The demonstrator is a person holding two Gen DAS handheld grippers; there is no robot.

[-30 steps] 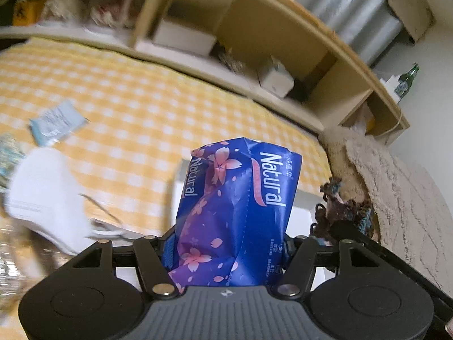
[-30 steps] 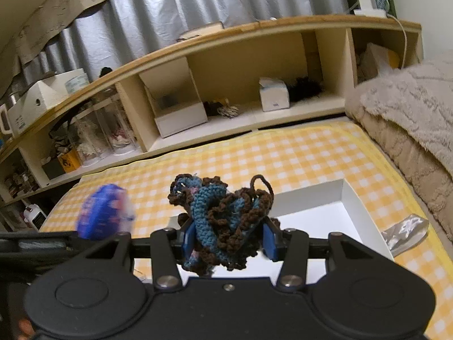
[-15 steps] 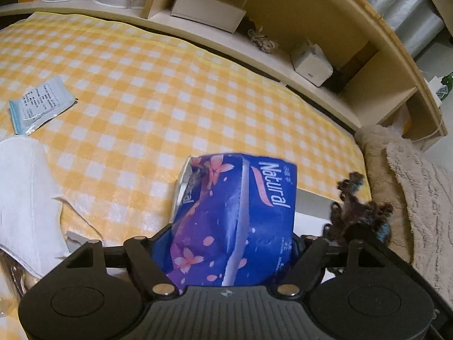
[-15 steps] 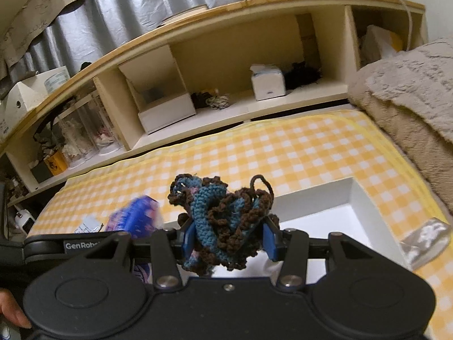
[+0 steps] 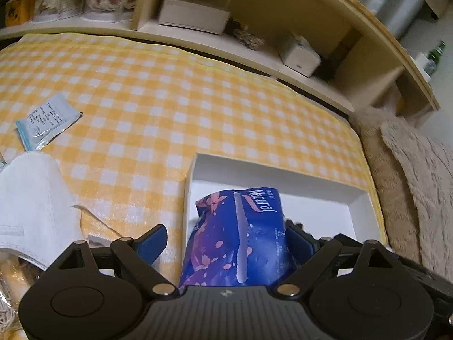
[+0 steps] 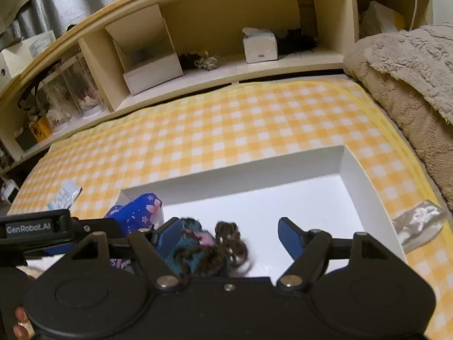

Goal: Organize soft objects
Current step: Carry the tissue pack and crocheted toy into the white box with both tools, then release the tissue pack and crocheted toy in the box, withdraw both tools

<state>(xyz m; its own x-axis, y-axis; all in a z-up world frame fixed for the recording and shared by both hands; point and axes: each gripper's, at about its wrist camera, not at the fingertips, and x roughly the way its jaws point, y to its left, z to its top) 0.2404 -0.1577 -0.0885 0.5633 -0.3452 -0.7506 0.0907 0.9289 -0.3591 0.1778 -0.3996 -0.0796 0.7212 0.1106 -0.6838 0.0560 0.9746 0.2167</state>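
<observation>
Between your left hand-held gripper (image 5: 225,243) jaws, now spreading apart, the blue tissue pack (image 5: 240,238) sits loose in the white box (image 5: 359,206): light and squashy with slick film, so pinch its broad sides. Your right hand-held gripper (image 6: 226,236) is opening too, the floppy crocheted piece (image 6: 206,248) slumping free. Both tilt steeply down over the box.

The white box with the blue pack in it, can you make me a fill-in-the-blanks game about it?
1. The blue tissue pack sits in the white ____.
2. The cloth under the white box is checked white and ____.
3. The word printed on the pack is ____.
4. The crochet piece between the opening jaws of the right gripper is brown and ____.

Missing words: box; yellow; Natural; teal
</observation>
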